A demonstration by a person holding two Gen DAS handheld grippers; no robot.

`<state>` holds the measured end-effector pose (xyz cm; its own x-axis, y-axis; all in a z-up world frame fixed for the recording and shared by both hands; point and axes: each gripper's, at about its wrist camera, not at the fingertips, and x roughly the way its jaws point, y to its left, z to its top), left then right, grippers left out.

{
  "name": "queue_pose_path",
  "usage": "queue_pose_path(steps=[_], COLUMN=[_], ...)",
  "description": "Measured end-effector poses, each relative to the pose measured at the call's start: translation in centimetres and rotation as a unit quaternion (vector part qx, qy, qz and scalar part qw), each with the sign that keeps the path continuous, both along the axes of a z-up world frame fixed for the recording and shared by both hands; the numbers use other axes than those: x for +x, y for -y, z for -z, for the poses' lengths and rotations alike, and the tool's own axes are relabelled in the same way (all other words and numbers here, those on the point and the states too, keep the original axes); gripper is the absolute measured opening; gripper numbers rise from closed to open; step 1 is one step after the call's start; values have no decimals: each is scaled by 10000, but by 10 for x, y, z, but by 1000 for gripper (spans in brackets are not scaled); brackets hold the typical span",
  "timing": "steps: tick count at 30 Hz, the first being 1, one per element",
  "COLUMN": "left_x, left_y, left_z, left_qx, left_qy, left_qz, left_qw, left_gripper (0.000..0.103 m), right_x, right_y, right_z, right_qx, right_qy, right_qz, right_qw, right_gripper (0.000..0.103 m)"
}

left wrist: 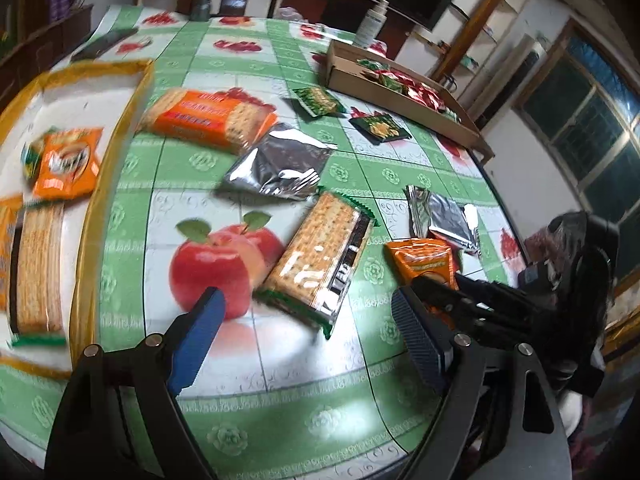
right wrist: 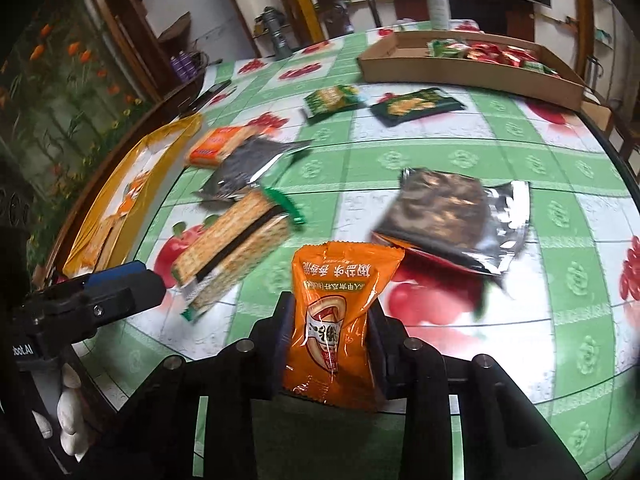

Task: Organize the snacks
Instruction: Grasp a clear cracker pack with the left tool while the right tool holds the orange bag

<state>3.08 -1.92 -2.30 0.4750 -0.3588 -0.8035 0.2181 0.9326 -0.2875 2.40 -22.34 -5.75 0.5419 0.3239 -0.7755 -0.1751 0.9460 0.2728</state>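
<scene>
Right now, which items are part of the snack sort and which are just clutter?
Job:
orange snack pouch in right gripper
green-edged cracker pack
orange cracker pack
silver foil packets
yellow-rimmed tray
cardboard tray

Lying about:
white spray bottle
dark remote

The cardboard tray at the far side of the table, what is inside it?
Red and green snack packets lie in the cardboard tray. Its near wall hides the bottom.

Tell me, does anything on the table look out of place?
Yes. Snacks lie scattered at odd angles: a cracker pack and a silver pouch sit outside the white tray and cardboard box.
</scene>
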Motion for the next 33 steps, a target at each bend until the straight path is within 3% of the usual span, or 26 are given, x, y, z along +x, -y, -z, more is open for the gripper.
queue_pose_path(steps=[5,9,17,20,33], left_x=[24,44,41,41,48], left_y=[24,33,49,52,52], left_z=[8,24,29,32,34], left_qx=[676,791,1423,1397,1430], left_qy=[139,-29,151,121,293], left_qz=[357,427,578,668,593], left_qw=[9970,9959,9880,9879,9875], left_gripper=[85,85,89,103,103], right_x=[0,-2,-2,-3,-4], right_y=[14,17,22,23,24], right_z=[1,0,1,1,1], right_qx=[123,194,331,371,408], right_qy=[14,24,46,59,95], right_qz=[88,85,48,35,8], right_qw=[9999,9998,9994,9993,9991], right_gripper=[35,35,36,36,37])
